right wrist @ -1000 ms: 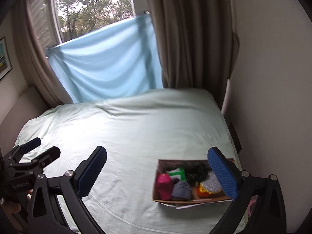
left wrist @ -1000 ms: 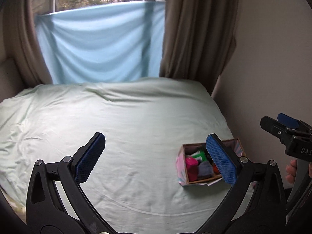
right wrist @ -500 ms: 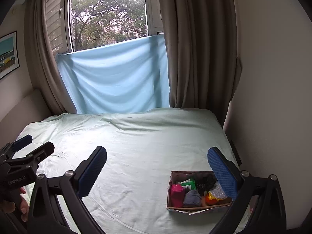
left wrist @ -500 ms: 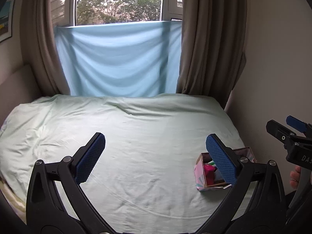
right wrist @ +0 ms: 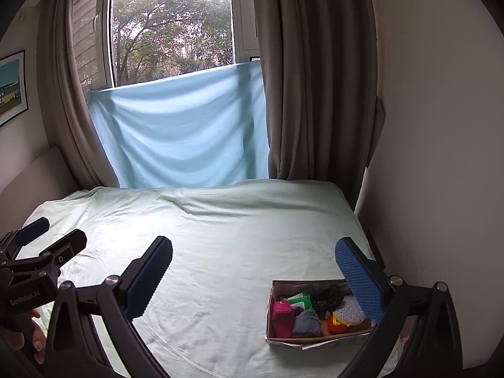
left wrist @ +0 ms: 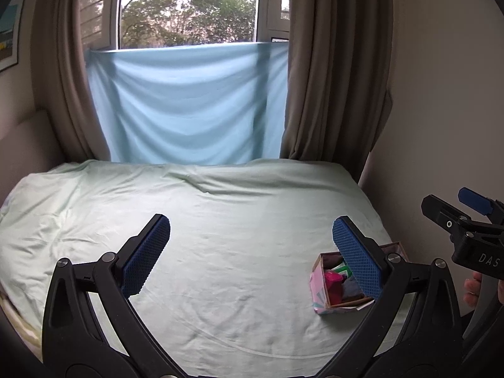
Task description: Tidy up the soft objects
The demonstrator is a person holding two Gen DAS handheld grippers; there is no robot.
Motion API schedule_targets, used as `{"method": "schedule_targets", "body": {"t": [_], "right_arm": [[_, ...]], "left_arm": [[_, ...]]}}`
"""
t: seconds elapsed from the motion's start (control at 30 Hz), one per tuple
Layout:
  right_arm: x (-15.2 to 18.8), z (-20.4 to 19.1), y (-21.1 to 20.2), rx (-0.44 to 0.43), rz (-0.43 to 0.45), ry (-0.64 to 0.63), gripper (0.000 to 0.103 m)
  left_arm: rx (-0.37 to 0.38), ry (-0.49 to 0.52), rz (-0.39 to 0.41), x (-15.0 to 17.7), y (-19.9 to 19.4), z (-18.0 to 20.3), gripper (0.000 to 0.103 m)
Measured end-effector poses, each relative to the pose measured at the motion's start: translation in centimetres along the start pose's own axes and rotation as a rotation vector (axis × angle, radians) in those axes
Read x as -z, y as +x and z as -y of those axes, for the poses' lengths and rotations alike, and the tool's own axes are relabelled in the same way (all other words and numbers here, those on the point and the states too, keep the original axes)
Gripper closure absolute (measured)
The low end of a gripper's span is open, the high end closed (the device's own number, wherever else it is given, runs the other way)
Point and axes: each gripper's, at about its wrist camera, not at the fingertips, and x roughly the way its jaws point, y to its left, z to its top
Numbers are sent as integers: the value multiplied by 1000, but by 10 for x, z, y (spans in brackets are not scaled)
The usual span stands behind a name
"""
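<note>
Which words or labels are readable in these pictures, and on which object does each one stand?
"GenRobot.AI": on the body of the left tongs, seen in the right wrist view.
"DAS": on the body of the right tongs, cut off by the frame edge.
Green packet in the box: print too small to read.

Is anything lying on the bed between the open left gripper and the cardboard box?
No. In the left wrist view only bare, wrinkled sheet lies between the left gripper and the box.
</note>
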Motion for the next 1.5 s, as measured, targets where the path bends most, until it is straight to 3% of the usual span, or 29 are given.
{"method": "schedule_targets", "body": {"t": [1.13,1.5], "right_arm": [[-1,-2,-6,-17,17,-13,0],[-1,-3,-5,-16,18,-16,0]], "left_arm": [[-43,-16,32,2,-13,1,0],[-67,-12,77,3,-19,3,0]]}}
